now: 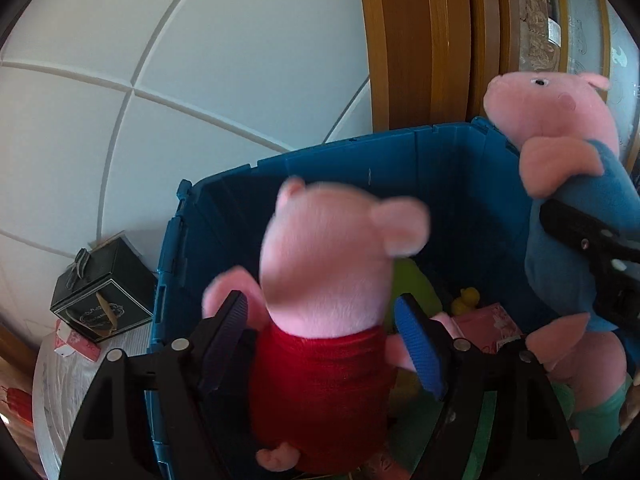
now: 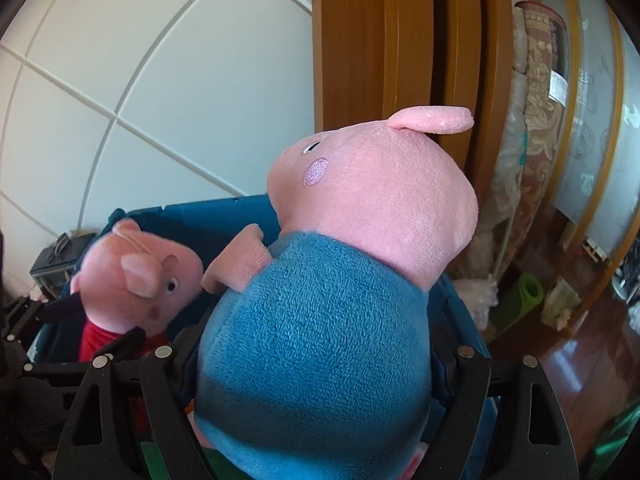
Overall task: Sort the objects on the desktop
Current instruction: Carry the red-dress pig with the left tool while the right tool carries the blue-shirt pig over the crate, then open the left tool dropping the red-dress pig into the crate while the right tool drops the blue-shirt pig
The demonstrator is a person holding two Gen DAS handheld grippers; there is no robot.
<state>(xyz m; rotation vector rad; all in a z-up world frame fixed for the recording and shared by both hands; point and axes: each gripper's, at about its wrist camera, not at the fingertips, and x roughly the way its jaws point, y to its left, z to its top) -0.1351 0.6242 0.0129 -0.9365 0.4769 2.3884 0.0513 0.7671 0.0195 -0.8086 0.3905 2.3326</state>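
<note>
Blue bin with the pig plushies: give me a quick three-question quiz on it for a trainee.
1. True or false: the pig in the blue shirt lies at the bottom of the blue bin.
2. The small duck inside the bin is: A yellow, B red, C white.
3. Left wrist view: what stands outside the bin, to its left?
Key: 1 false, it is held up by the rim; 2 A; 3 a dark gift box with a bow.

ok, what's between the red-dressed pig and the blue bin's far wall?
Left wrist view: past the red-dressed pig, low inside the blue bin, lie a green soft item, a yellow duck and a pink box.
</note>
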